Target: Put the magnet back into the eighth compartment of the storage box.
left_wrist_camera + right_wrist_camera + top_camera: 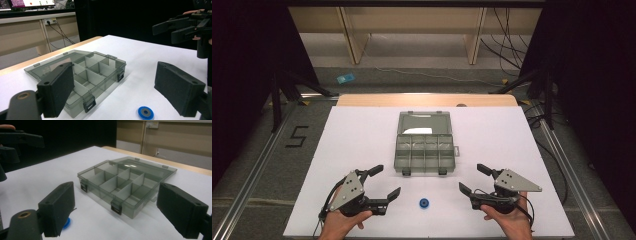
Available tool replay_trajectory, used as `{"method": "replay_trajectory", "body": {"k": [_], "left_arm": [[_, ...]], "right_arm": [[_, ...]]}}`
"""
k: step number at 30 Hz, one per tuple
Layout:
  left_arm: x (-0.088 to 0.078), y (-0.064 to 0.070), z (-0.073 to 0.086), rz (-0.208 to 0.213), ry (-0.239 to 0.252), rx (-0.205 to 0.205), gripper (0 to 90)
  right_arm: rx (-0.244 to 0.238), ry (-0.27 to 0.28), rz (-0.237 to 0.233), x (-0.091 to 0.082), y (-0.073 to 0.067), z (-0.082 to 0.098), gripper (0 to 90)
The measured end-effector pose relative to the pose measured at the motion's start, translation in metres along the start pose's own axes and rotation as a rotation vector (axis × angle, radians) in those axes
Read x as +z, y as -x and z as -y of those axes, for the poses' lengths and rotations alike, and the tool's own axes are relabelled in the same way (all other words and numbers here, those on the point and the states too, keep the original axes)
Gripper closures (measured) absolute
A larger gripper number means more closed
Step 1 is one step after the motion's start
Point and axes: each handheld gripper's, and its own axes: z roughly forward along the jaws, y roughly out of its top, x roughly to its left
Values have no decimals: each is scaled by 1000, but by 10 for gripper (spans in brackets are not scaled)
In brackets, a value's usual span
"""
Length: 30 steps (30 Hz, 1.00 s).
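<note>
A clear grey compartment box (pixel 425 152) lies open in the middle of the white table (pixel 362 135), its lid folded back away from me; its compartments look empty in the left gripper view (pixel 87 75) and the right gripper view (pixel 125 182). A small blue ring (pixel 424 203) rests on the table near the front edge, between my two grippers (pixel 145 112) (pixel 66 223). My left gripper (pixel 386 182) stands open at the front left with nothing between its jaws. My right gripper (pixel 475 179) stands open at the front right, also empty.
The white sheet covers a wooden tabletop whose far edge (pixel 427 100) shows beyond it. Black stands (pixel 282 90) and cables (pixel 507 50) are on the floor around the table, with wooden furniture (pixel 412 30) behind.
</note>
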Motion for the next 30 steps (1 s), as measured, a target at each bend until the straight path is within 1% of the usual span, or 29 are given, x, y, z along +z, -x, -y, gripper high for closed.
{"method": "replay_trajectory", "body": {"k": [1,2,3,9,15,22,28,30], "left_arm": [[0,0,0,0,0,0,157],[0,-1,0,3,5,2,157],[-1,-1,0,3,7,3,157],[-3,2,-1,9,10,-3,158],[-2,0,-1,2,17,-6,158],[-2,0,-1,4,17,-7,158],[-2,0,-1,3,17,-6,158],[-2,0,-1,2,17,-7,158]], "right_arm": [[6,7,-8,1,-1,0,160],[-3,4,-5,0,-2,-1,160],[-5,12,-7,1,-2,-1,160],[-3,10,-12,1,-3,-1,160],[-6,-5,-26,1,-3,-1,160],[-7,2,-30,2,-4,-1,160],[-15,-5,-22,2,-5,-1,160],[-22,-7,-29,2,-5,-1,160]]}}
